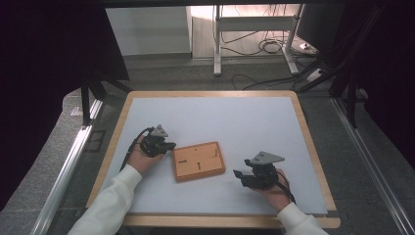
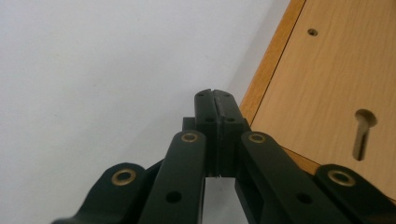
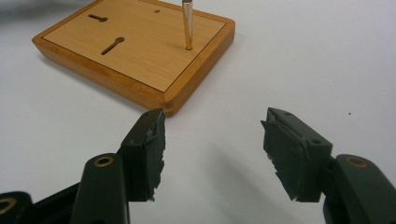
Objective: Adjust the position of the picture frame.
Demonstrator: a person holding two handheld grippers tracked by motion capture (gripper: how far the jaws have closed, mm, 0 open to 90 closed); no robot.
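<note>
A flat wooden board with keyhole slots lies on the white table top, left of the middle. In the right gripper view a thin metal peg stands upright in the board near its far corner. My left gripper rests at the board's left edge. In the left gripper view its jaws are pressed together with nothing between them, beside the board and one slot. My right gripper sits right of the board, a short gap away. Its jaws stand open and empty above the table.
The white mat sits in a wooden table rim. Metal rails run along both sides of the table. Beyond the far edge are desk legs and loose cables on the floor.
</note>
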